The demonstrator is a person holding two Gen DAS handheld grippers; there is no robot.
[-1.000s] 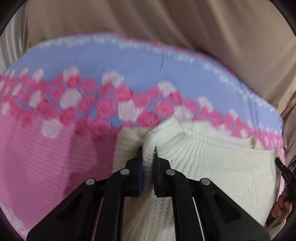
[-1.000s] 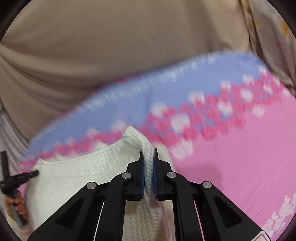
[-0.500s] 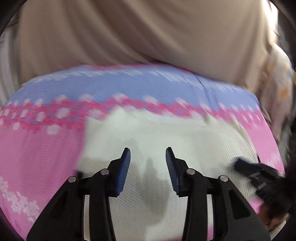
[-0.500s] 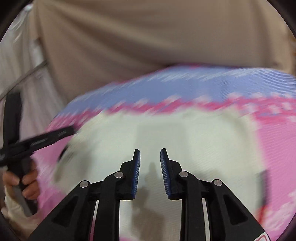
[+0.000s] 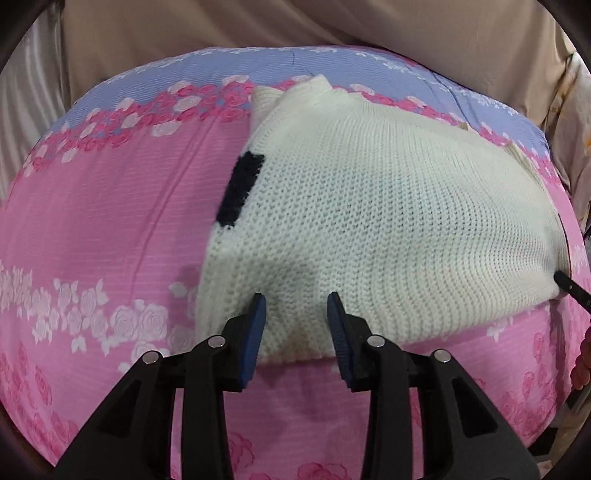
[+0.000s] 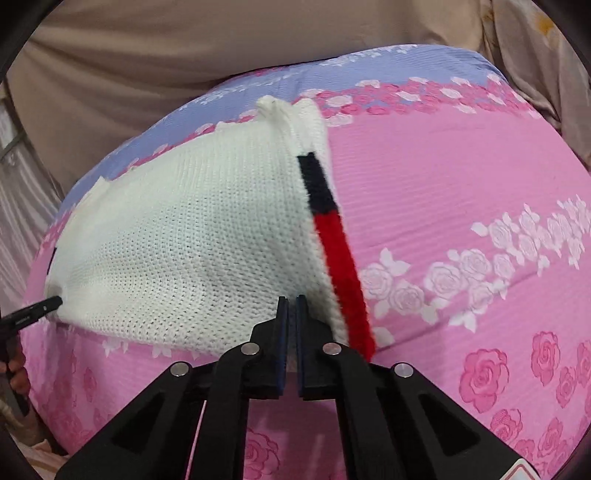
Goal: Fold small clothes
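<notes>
A cream knitted sweater (image 5: 388,206) lies folded flat on the pink and lilac rose-print bedspread (image 5: 110,221). A dark patch (image 5: 240,188) shows at its left edge. In the right wrist view the sweater (image 6: 192,236) has a black and red stripe (image 6: 332,240) along its right edge. My left gripper (image 5: 296,314) is open and empty over the sweater's near edge. My right gripper (image 6: 290,314) is shut with nothing between its pads, at the sweater's near right corner.
A beige curtain (image 5: 332,22) hangs behind the bed. The other gripper's tip (image 5: 570,290) shows at the sweater's right corner, and again at the left corner in the right wrist view (image 6: 33,310). Bedspread extends left (image 5: 74,295) and right (image 6: 480,184).
Both grippers let go of the sweater's ribbed edge and drew back toward the near side. The sweater now lies flat. The right gripper opened, then closed again empty.
</notes>
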